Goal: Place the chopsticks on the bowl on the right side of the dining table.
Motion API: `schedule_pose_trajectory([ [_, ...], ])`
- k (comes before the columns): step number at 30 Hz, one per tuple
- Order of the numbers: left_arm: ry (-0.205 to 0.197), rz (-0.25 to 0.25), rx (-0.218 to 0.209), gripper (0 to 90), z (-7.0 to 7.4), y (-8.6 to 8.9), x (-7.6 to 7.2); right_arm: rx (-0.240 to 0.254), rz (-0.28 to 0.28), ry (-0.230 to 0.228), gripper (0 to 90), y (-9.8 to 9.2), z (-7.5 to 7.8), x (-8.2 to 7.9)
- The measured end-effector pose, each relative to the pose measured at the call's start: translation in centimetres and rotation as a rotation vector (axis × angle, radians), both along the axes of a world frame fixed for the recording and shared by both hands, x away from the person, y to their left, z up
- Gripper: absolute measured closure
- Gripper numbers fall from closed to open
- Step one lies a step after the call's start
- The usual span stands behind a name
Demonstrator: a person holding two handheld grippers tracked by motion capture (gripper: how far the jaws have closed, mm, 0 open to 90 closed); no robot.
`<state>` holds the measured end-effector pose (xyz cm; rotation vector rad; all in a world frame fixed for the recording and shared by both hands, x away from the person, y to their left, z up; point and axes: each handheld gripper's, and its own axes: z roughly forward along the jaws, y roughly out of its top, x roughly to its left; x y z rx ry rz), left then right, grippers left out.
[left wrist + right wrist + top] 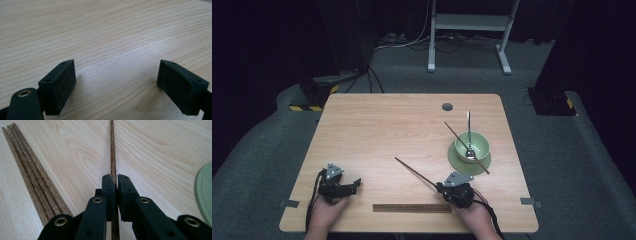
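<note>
The right gripper (115,182) has its matte black jaws clamped on one slim, dark-grained wooden chopstick (414,173), a straight rod whose long axis runs from the gripper near the table's front edge up and leftward toward the middle of the pale, smooth-grained wooden table (377,125). The left gripper (116,85) rests with jaws wide apart over bare wood, holding nothing

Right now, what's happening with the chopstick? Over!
Right gripper shut on one chopstick. Left gripper open, holding nothing. Spare chopsticks beside it; bowl well apart.
</note>
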<state>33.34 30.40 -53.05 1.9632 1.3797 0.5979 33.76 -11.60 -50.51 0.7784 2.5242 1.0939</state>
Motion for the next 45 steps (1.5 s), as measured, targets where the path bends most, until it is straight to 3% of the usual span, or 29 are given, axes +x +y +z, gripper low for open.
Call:
schedule_pose_trajectory([
  [17,-0.001,0.0,0.0,16.2,0.0,0.0,0.0,0.079,-0.046,-0.063,84.5,-1.7,2.0,-0.2],
  [45,-0.003,-0.001,0.0,16.8,0.0,0.0,0.0,0.146,-0.243,-0.136,84.6,-7.5,4.3,1.1],
])
